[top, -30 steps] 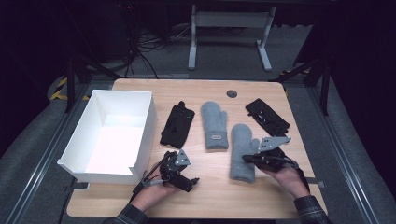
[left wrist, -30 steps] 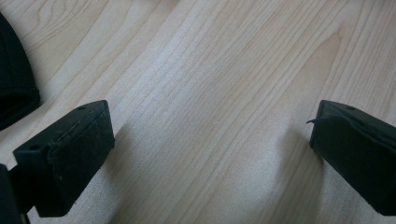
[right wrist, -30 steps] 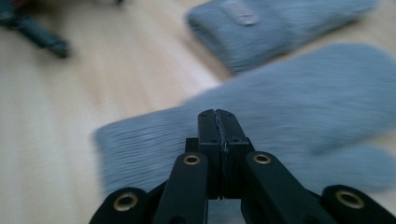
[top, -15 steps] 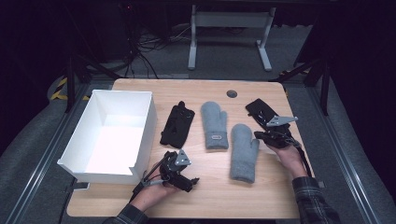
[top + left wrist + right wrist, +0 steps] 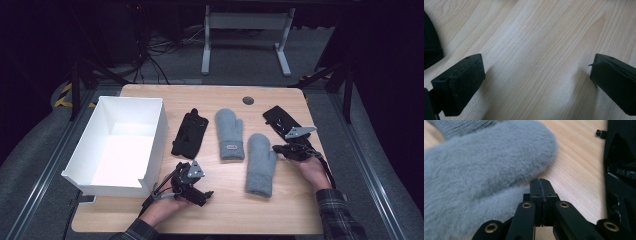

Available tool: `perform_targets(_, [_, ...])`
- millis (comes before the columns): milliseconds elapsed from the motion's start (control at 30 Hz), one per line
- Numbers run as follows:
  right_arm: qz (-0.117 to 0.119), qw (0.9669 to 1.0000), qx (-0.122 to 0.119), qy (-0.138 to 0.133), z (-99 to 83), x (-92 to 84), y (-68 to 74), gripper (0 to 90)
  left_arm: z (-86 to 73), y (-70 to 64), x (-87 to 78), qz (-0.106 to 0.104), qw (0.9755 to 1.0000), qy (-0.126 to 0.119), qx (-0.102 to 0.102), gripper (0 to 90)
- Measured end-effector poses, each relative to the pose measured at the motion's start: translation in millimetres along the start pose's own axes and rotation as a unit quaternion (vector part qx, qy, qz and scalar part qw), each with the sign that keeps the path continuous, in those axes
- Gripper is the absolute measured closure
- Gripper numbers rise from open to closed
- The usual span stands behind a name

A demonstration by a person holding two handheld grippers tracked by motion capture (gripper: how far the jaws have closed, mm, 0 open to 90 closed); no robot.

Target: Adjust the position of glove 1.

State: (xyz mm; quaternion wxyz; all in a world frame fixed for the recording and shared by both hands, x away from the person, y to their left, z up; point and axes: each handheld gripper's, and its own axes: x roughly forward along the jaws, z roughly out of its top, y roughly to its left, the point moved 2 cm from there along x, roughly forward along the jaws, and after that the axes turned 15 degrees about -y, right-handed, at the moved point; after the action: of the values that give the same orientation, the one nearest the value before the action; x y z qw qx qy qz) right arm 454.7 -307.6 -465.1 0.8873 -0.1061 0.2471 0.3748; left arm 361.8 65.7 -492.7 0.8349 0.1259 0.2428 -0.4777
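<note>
From the high view, a pale wooden table with rounded corners carries a white open box with thin straight walls at its left. Beside the box lies a black glove, flat and dark. Next to it is a grey mitten with a small tag near its cuff, and a second grey mitten lies nearer the person, its thumb pointing toward the right gripper. Another black glove lies at the far right, partly under that gripper's grey three-cornered plate. A small dark round disc is set into the tabletop toward the far edge. The left gripper rests low near the front edge, just beside the box corner, held by a hand in a plaid sleeve.

In the left gripper view, the two blocky black jaws stand wide apart with nothing between them, over bare wood with long straight grain. A dark knitted edge shows at the upper left.

In the right gripper view, the jaws are pressed together with no gap and nothing caught in them, their tips just beside the fluffy, soft-piled second grey mitten. Brass rivets dot the black linkage. A black glove with glossy raised patches lies on the wood at the right.
</note>
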Motion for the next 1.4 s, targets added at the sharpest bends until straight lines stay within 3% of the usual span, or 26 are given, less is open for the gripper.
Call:
perform_targets(333, [0.038,0.9992,-0.003,0.016,-7.5,-6.7,11.8,90.0,0.0,0.0,0.0,0.0,1.0,0.0,0.0,0.1])
perform_targets(600, [0.099,0.9946,-0.02,0.024,-12.2,-19.2,46.1,90.0,0.0,0.0,0.0,0.0,1.0,0.0,0.0,0.2])
perform_targets(633, [0.116,0.9927,-0.025,0.02,-13.0,-22.9,55.2,90.0,0.0,0.0,0.0,0.0,1.0,0.0,0.0,0.2])
perform_targets(833, [0.153,0.9874,-0.036,0.018,-14.1,-25.8,77.0,90.0,0.0,-0.1,0.0,0.0,1.0,0.0,0.0,0.2])
perform_targets(1033, [0.197,0.9783,-0.056,0.03,-11.8,-17.3,107.4,90.0,0.0,-0.1,0.0,0.0,1.0,0.0,0.0,0.2])
perform_targets(1133, [0.208,0.9759,-0.059,0.03,-10.7,-14.4,115.0,90.0,0.0,0.0,0.0,0.0,1.0,0.0,0.0,0.2])
perform_targets(1200, [0.226,0.9711,-0.067,0.034,-9.3,-9.3,127.7,90.0,0.0,-0.1,0.0,0.0,1.0,0.0,-0.001,0.2])
perform_targets(1233, [0.226,0.9711,-0.067,0.034,-9.3,-9.3,127.7,90.0,0.0,-0.1,0.0,0.0,1.0,0.0,-0.001,0.2])
perform_targets(1333, [0.241,0.9661,-0.084,0.04,-7.0,-2.5,141.3,90.0,0.0,-0.2,0.0,0.0,1.0,0.0,-0.001,0.2])
perform_targets(1400, [0.239,0.9667,-0.083,0.037,-5.6,-3.5,141.6,90.0,0.0,-0.1,0.0,0.0,1.0,0.0,0.0,0.2])
